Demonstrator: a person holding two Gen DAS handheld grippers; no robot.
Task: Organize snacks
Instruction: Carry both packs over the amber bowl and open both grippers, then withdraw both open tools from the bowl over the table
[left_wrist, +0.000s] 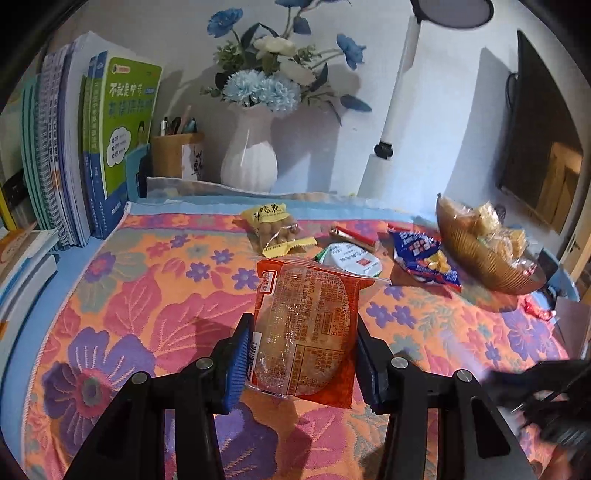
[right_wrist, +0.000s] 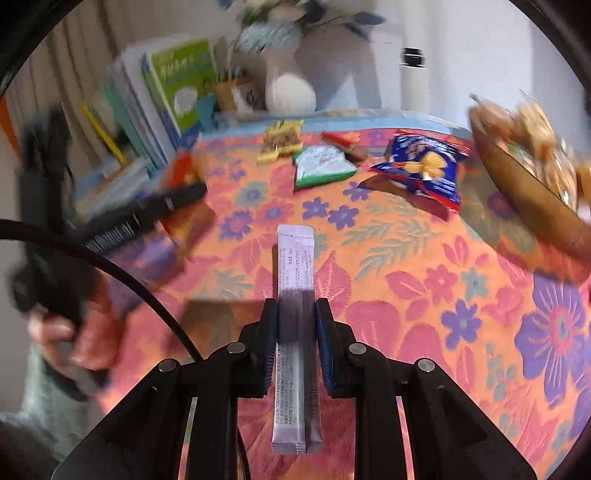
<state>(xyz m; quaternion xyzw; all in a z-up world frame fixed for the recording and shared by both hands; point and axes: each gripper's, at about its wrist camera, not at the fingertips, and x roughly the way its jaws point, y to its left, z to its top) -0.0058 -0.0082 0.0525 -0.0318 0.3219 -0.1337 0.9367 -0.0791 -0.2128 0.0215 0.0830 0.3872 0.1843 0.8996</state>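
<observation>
My left gripper (left_wrist: 301, 332) is shut on an orange-wrapped round cake (left_wrist: 308, 325), held above the flowered cloth (left_wrist: 147, 295). My right gripper (right_wrist: 295, 317) is shut on a stack of pale lilac stick sachets (right_wrist: 295, 273), which point away over the cloth. Loose snacks lie farther back: a yellow peanut pack (left_wrist: 273, 229), a white-and-green pack (left_wrist: 351, 258), a red bar (left_wrist: 352, 234) and a blue chip bag (left_wrist: 424, 258). A woven basket (left_wrist: 476, 258) with several wrapped snacks sits at the right. In the right wrist view the left gripper (right_wrist: 147, 210) shows blurred at the left, held by a hand (right_wrist: 74, 332).
Books (left_wrist: 74, 147) stand at the left edge, with a pen holder (left_wrist: 177, 155), a white vase of blue flowers (left_wrist: 249, 158) and a lamp post (left_wrist: 391, 122) along the wall. A red candy (left_wrist: 535, 310) lies near the basket. A dark screen (left_wrist: 535, 140) hangs at the right.
</observation>
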